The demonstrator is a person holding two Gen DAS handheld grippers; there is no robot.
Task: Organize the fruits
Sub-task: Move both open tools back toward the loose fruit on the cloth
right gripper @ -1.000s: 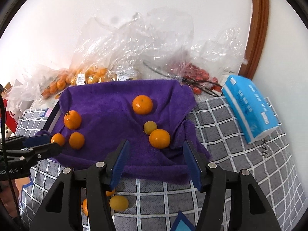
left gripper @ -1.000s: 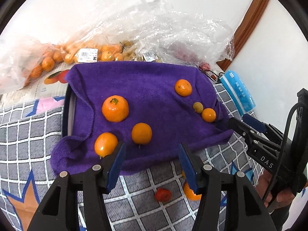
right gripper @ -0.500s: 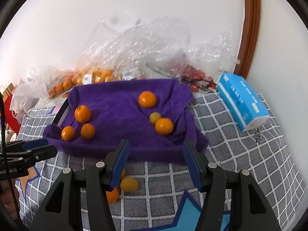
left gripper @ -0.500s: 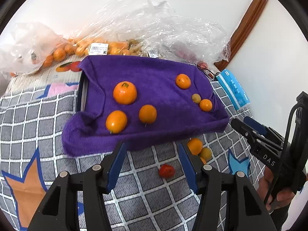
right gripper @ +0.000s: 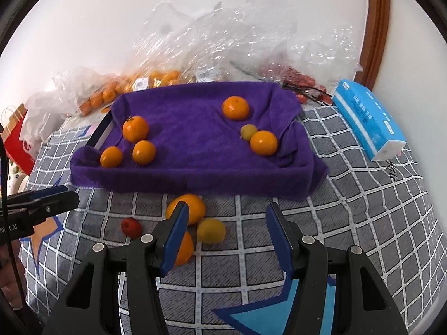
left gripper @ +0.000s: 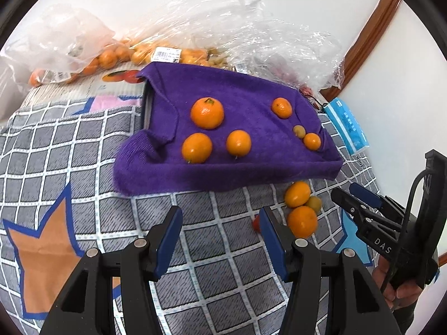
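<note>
Claws first: your left claw (left gripper: 220, 224) sits parted with nothing between its blue pads, hovering over the grey checked cloth (left gripper: 69, 150) on the worktop. Your right claw (right gripper: 226, 220) is likewise parted and empty, touching nothing. Six fruits lie on the purple towel (right gripper: 192, 145) draped over a tray: three orange mandarins (right gripper: 135, 128) grouped at its left end, two more plus a small yellow-green fruit (right gripper: 248, 131) towards its right. Four loose fruits lie on the cloth just in front of the towel: two oranges (left gripper: 297, 194), a yellowish one (right gripper: 211, 231), a small red one (right gripper: 131, 227). Clear plastic bags (right gripper: 212, 44) of fruit sit behind; a blue tissue pack (right gripper: 368, 120) lies to the right.
</note>
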